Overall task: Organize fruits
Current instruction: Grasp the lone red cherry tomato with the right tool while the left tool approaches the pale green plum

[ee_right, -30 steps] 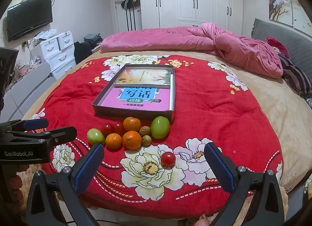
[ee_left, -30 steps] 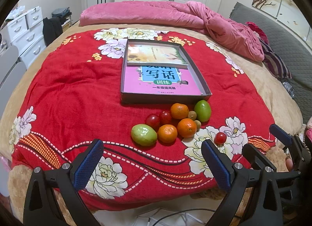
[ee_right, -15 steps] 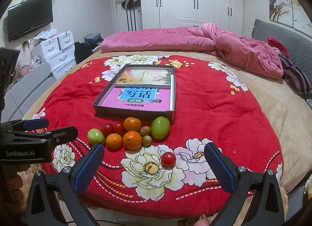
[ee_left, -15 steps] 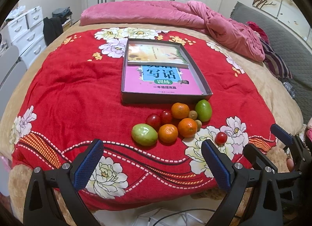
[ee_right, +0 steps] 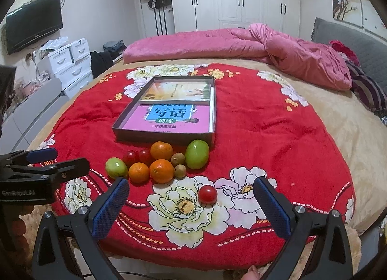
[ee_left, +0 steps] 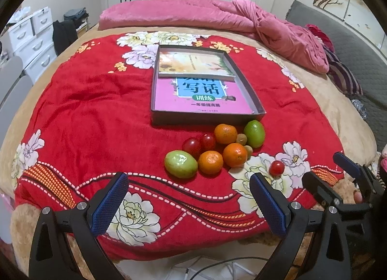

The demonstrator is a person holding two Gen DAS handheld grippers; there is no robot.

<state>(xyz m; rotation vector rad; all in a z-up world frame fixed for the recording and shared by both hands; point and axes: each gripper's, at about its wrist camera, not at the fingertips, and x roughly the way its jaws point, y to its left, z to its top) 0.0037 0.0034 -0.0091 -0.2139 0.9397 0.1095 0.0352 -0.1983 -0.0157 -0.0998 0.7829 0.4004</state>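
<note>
The pink-covered paperback workbook (ee_left: 200,101) lying in the shallow grey cardboard box (ee_left: 251,91) is showing large Chinese characters "写话" on a blue panel, with "训练" in a green oval beneath and a small black line reading "一年级提高篇" (the row above "写话" is being covered by the pale landscape-covered book (ee_left: 193,64) and cannot be read). In the right wrist view, the black plastic body of the left tongs (ee_right: 24,183) is showing pale lettering, "GenRobot.AI", slightly blurred.
</note>
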